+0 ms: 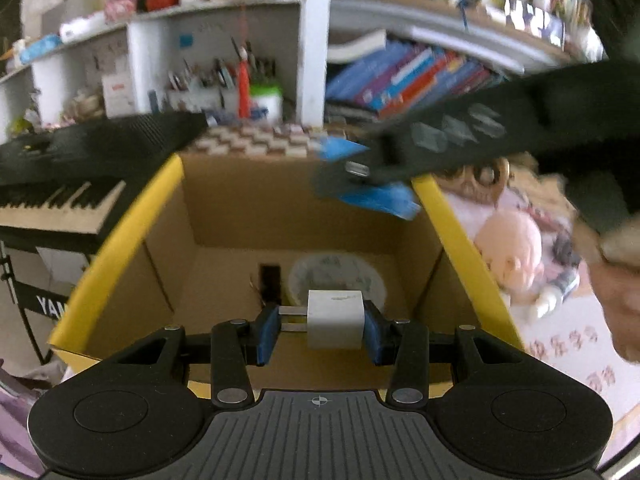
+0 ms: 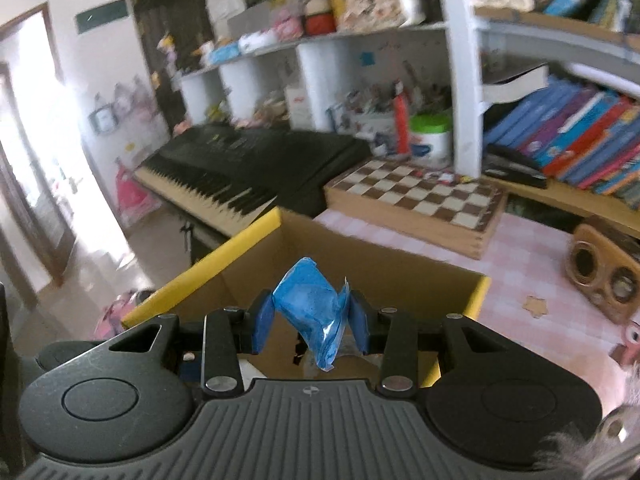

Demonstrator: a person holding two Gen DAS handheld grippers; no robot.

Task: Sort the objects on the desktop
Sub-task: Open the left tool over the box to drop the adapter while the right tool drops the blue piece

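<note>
White plastic is what your left gripper (image 1: 320, 326) is clenched on: a small charger plug (image 1: 335, 318), pinched between the two blue pads (image 1: 269, 334), with its metal prongs pointing toward the left pad. You hold it over the open cardboard box (image 1: 188, 216) with the yellow rim, and deep on the box floor you can see a round patterned object (image 1: 338, 276) and a dark slot beside it; what the round thing is I cannot tell. Your right gripper (image 2: 311, 322) is closed on a crumpled blue wrapper (image 2: 310, 308), also above the same box (image 2: 360, 268), near its far right corner as the left camera shows it. I judge both things are ready for dropping, so do it with care. Bring the plug a little lower inside the walls before you let go, because from high it may bounce and hit the round object. Open the left jaws slowly and fully, since the prongs may catch on the pad. The wrapper is light and may stick to one pad, so carry it over the middle of the opening, not over the rim, and shake gently if it hangs. Keep the two grippers apart, they are rather near to each other here.
</note>
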